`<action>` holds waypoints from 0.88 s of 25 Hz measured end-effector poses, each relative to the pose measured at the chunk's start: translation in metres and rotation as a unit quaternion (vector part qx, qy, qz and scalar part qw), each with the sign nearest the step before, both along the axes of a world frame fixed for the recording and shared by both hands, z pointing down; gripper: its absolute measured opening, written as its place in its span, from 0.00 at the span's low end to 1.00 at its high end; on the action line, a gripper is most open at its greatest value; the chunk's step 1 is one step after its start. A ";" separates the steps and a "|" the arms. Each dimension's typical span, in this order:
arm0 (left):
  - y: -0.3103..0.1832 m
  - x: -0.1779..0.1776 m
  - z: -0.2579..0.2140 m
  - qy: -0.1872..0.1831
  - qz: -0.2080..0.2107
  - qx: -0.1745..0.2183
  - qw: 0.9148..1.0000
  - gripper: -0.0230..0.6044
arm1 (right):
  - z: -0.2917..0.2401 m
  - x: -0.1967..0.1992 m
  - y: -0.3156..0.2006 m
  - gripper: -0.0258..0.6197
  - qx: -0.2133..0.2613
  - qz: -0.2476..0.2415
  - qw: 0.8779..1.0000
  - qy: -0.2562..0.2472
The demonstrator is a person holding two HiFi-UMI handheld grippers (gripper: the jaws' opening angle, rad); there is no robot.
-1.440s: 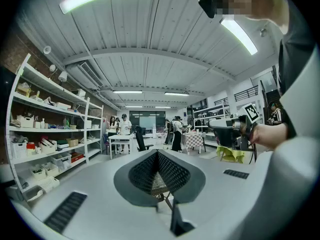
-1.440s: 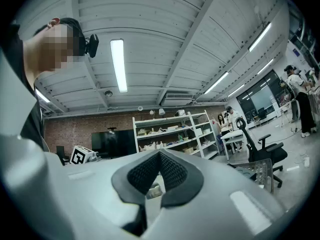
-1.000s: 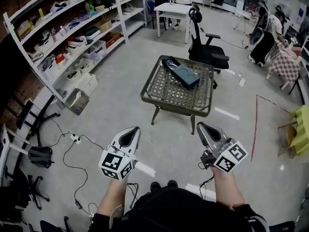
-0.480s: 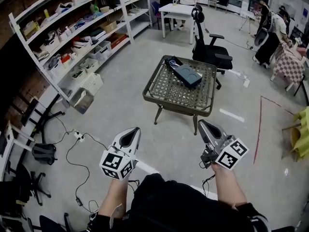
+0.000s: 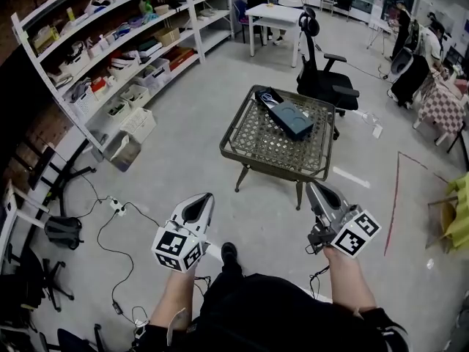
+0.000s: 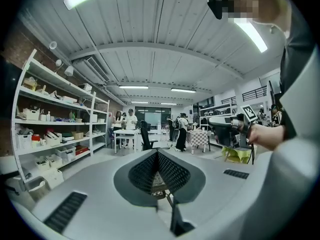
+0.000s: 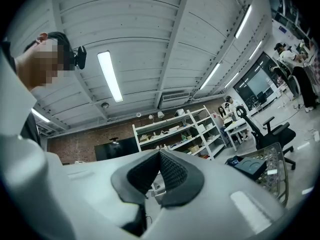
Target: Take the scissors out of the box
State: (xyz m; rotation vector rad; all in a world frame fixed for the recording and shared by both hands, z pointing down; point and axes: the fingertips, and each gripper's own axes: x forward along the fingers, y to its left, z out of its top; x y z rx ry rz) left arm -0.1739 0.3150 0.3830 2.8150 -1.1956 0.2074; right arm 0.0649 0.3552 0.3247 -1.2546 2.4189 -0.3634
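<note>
Wicker table [image 5: 253, 152] with the dark box [image 5: 292, 118] is well ahead; I've got left tool [image 5: 201, 196] and right tool [image 5: 314, 188] closed, empty, nothing started.

Shelves [image 5: 110, 57] w/ bins at left; office chair [image 5: 326, 83] behind counter [image 5: 271, 134]; power strip [image 5: 116, 207] on floor.

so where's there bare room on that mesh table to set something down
The mesh table is bare across its near half, from the near rim up to the dark box. The far edge is crowded: the box and a black pouch lie close together there, with an office chair just behind.
</note>
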 end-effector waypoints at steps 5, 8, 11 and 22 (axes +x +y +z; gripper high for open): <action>-0.050 -0.025 0.005 0.003 -0.001 -0.010 1.000 0.04 | 0.004 -0.022 -0.055 0.06 -0.014 0.010 1.000 0.015; -0.087 -0.044 0.007 0.003 -0.004 -0.014 1.000 0.04 | 0.004 -0.045 -0.092 0.06 -0.018 0.000 1.000 0.023; -0.119 -0.063 0.011 0.009 -0.002 -0.022 1.000 0.04 | 0.005 -0.072 -0.125 0.06 -0.024 -0.007 0.999 0.028; -0.199 -0.112 0.004 0.019 0.026 -0.021 0.999 0.04 | -0.012 -0.122 -0.204 0.06 -0.021 0.020 0.999 0.035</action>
